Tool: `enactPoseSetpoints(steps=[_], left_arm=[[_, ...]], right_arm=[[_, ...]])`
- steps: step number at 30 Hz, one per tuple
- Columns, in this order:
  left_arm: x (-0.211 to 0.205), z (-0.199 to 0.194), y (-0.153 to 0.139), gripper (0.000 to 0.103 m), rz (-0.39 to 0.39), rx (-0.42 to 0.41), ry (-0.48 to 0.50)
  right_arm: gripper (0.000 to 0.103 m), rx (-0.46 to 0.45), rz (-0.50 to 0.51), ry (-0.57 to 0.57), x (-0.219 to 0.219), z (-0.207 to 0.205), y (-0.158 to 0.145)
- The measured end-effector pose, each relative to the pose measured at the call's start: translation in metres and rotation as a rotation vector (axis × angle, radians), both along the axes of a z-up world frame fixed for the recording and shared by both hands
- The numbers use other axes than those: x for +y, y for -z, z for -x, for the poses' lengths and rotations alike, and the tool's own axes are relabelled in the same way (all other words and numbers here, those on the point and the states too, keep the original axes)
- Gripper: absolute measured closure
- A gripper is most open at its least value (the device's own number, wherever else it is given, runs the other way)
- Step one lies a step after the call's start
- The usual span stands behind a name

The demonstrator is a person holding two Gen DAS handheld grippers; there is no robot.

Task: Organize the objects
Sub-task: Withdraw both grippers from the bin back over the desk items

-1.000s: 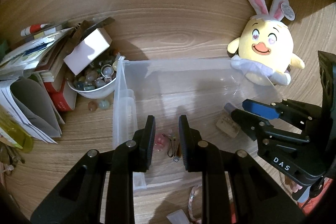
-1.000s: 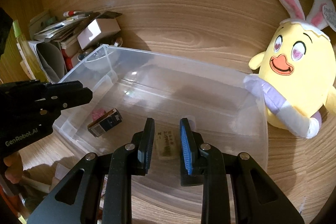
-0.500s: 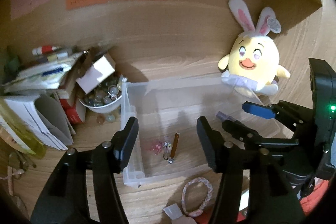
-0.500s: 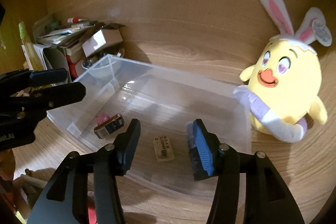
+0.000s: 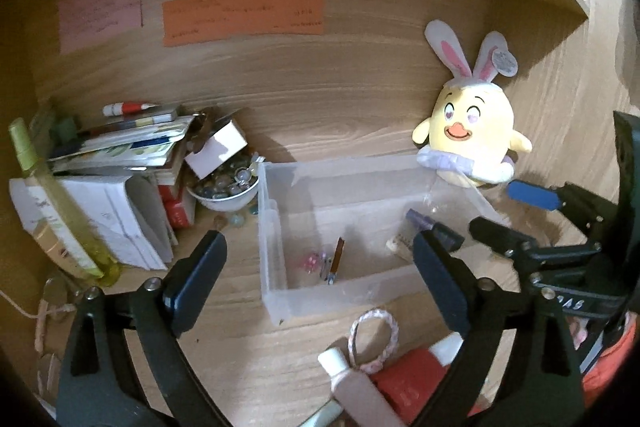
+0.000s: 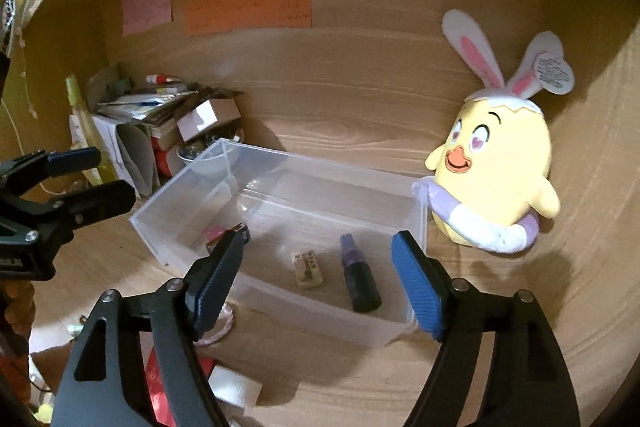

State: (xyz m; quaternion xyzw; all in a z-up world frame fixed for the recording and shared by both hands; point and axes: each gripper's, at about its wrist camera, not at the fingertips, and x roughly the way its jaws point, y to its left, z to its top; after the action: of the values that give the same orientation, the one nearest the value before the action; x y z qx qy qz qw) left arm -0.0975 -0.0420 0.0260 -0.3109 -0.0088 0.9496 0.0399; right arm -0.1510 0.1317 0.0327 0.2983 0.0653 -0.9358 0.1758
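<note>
On the wood-grain desk (image 5: 248, 343), boxed in by wooden walls at the back and sides, sits the clear plastic bin (image 6: 280, 299) I am sorting into. Pink, green and orange paper notes (image 5: 244, 17) are stuck on the back wall; their writing is too small for me to read. A yellow plush chick with rabbit ears (image 6: 496, 171) leans against the bin's right end, a paper tag on one ear, its print illegible. At the left stand stacked books and papers (image 5: 120, 155), a small white box (image 5: 216, 153) and a bowl of glass beads (image 5: 224, 189).

Inside the bin lie a dark purple bottle (image 6: 358, 279), a white eraser (image 6: 307, 269) with printing I cannot make out, a pink trinket (image 5: 312, 261) and a small brown-and-metal piece (image 5: 336, 261). A braided loop (image 5: 374, 339), a white-capped tube (image 5: 352, 383) and something red (image 5: 408, 383) lie on the desk in front.

My left gripper (image 5: 320, 275) and right gripper (image 6: 320, 275) both have their jaws spreading wide, nothing between them. White lettering on the right gripper's body shows upside down, too blurred to read.

A second ago both sat nearly closed low over the bin; both have since pulled back and up, and the bottle now shows lying beside the eraser.
</note>
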Motion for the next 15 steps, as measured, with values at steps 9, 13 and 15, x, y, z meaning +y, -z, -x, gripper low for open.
enactPoseSetpoints(steps=[9,13,15], left_arm=[[-0.008,-0.031,0.015,0.007,0.010,-0.034,-0.033],[-0.015,-0.041,0.029,0.007,-0.002,-0.073,-0.052],[-0.018,-0.046,0.036,0.007,0.001,-0.093,-0.063]], right_arm=[[0.028,-0.034,0.012,-0.017,0.005,-0.027,0.013],[0.028,-0.059,0.013,-0.022,0.004,-0.036,0.023],[0.028,-0.084,0.017,-0.026,0.003,-0.038,0.031]])
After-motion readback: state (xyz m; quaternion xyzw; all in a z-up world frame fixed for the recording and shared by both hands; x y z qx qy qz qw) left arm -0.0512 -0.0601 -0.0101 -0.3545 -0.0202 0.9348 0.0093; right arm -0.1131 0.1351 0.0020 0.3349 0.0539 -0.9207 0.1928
